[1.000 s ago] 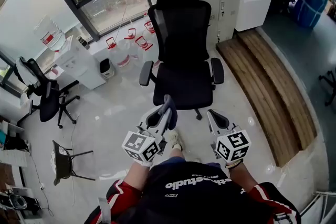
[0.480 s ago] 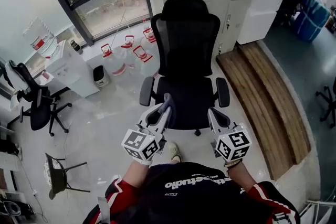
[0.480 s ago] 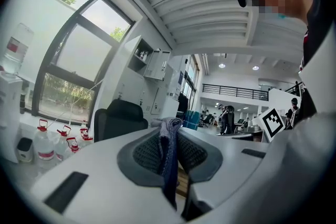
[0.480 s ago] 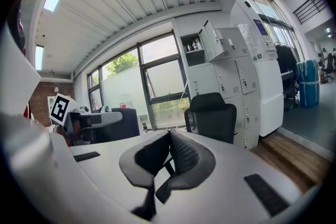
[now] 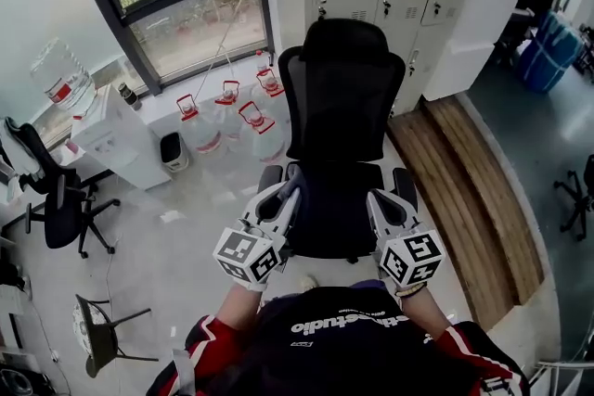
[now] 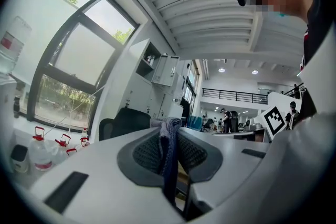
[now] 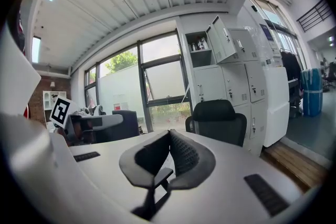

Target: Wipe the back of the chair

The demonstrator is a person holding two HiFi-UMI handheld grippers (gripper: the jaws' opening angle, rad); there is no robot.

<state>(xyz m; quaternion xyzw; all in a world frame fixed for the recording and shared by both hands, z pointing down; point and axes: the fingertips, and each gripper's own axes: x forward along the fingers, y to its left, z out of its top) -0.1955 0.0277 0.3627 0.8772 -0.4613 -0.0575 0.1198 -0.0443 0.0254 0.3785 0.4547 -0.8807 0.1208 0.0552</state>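
Two tools: both mine, held side by side.
Left gripper [image 5: 284, 199]: jaws clamped on a blue-grey cloth [image 6: 169, 150].
Right gripper [image 5: 379, 204]: jaws pressed together, nothing between them.
Chair back [image 5: 342, 102]: upright, straight ahead, beyond both tips, apart from them.

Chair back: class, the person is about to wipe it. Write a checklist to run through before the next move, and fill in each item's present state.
1. Cloth gripped in the left tool: ok, its jaws are shut on the cloth.
2. Right tool free: ok, jaws together with nothing between them.
3. Chair back in front of the person: ok, upright and facing them.
4. Cloth touching the chair back: not ok, both tools hang over the seat, short of the back.
5. Water bottles out of the way: ok, on the floor to the left of the chair, apart from it.
6. Cloth damp enough: cannot tell.
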